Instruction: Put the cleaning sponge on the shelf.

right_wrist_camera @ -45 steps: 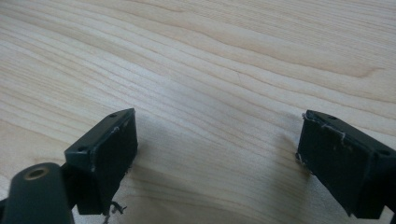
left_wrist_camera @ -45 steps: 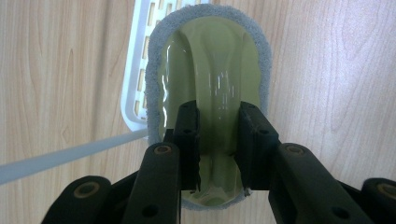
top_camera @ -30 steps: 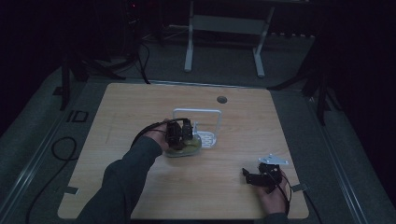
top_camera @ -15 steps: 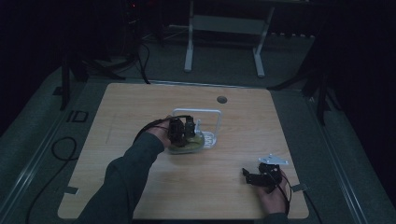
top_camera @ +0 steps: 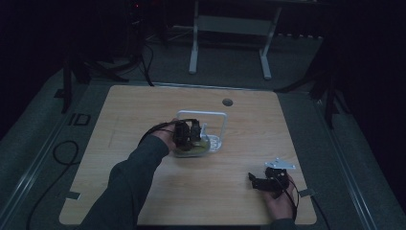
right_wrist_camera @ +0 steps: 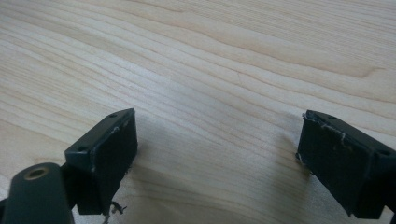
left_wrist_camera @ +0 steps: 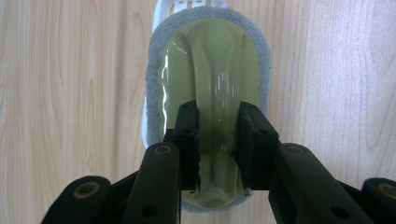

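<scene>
Scrubber (left_wrist_camera: 210, 93) first: you have its glossy olive plastic grip ridge clenched between the jaws of your left gripper (left_wrist_camera: 218, 135), low in the left gripper view, its grey fibrous pad resting over a white slotted tray (left_wrist_camera: 191, 4) on the pale wood-grain table (top_camera: 239, 201) — the hold looks made, so lift straight up next. Your right gripper (right_wrist_camera: 217, 154) idles at the high view's lower right, jaws spread wide over bare wood — nothing between them.

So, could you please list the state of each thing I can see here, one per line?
Green scrubber: lies flat on the white holder, gripped on its raised handle.
White holder: stands on the table, under the scrubber.
Left gripper: shut on the scrubber's handle.
Right gripper: open, nothing between its jaws, low over bare wood.
Table: bare light wood.
</scene>
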